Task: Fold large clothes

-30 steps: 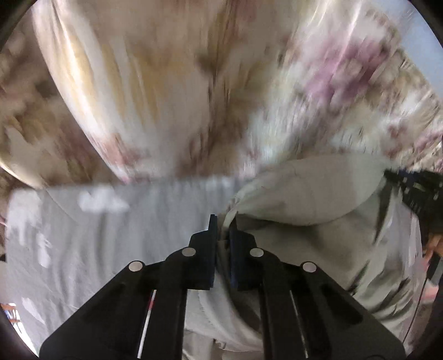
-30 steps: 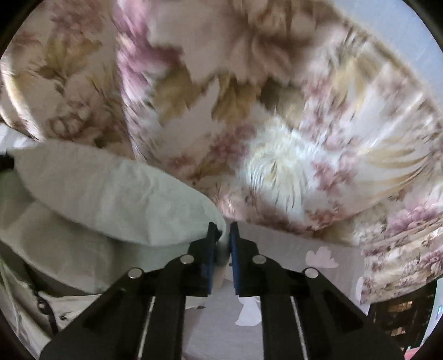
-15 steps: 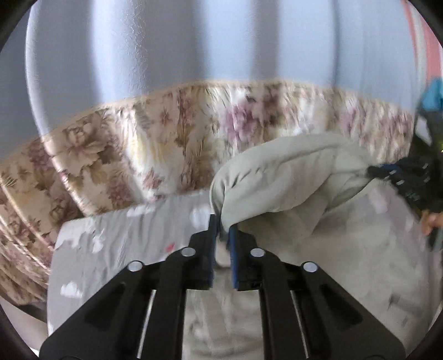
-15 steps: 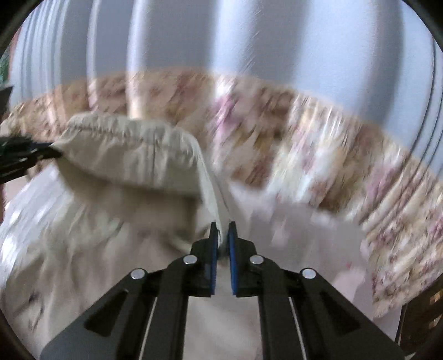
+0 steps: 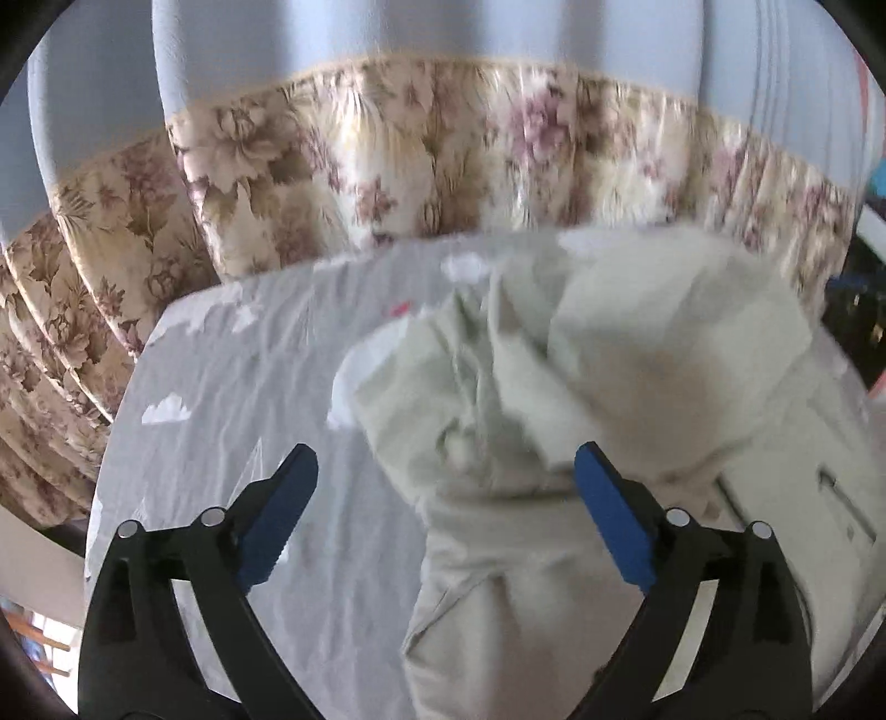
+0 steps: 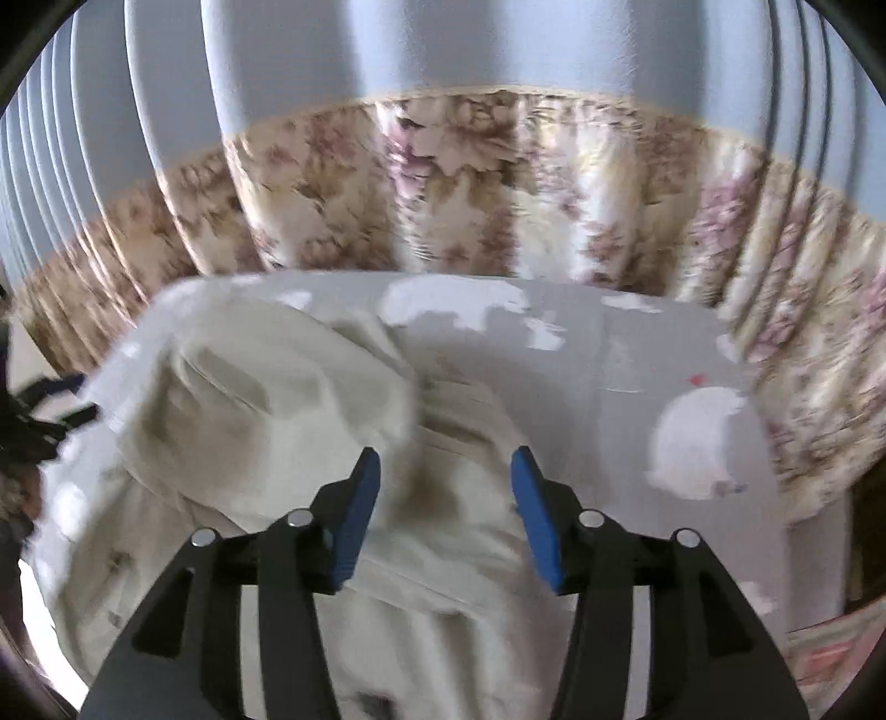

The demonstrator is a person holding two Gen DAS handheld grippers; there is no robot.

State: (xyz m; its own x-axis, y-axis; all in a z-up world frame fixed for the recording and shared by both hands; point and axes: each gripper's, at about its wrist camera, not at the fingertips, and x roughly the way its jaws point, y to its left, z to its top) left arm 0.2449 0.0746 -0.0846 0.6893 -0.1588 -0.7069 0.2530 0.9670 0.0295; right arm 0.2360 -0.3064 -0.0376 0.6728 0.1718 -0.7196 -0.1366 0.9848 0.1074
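Observation:
A large cream-coloured garment [image 5: 609, 399] lies in a loose heap on the grey sheet [image 5: 232, 387], with its upper part folded over and billowing. My left gripper [image 5: 446, 471] hovers above the garment's left edge, its jaws opening wide; the cloth lies below and free of the blue pads [image 5: 612, 520]. In the right wrist view the same garment [image 6: 260, 421] fills the left and the middle. My right gripper [image 6: 446, 479] is above its right side, jaws opening, with cloth beneath them but not pinched. The other gripper [image 6: 47, 410] shows dark at the left edge.
The grey sheet [image 6: 637, 387] carries white cloud-like patches and covers a flat surface. Floral curtains [image 5: 387, 166] hang right behind its far edge, with pale blue curtain [image 6: 443, 50] above. Bare sheet lies left of the garment in the left view and right of it in the right view.
Both grippers, shut on the garment's edge before, have carried it toward the curtains and opened. The cloth has dropped out of the pads and is settling onto the rest of the garment.

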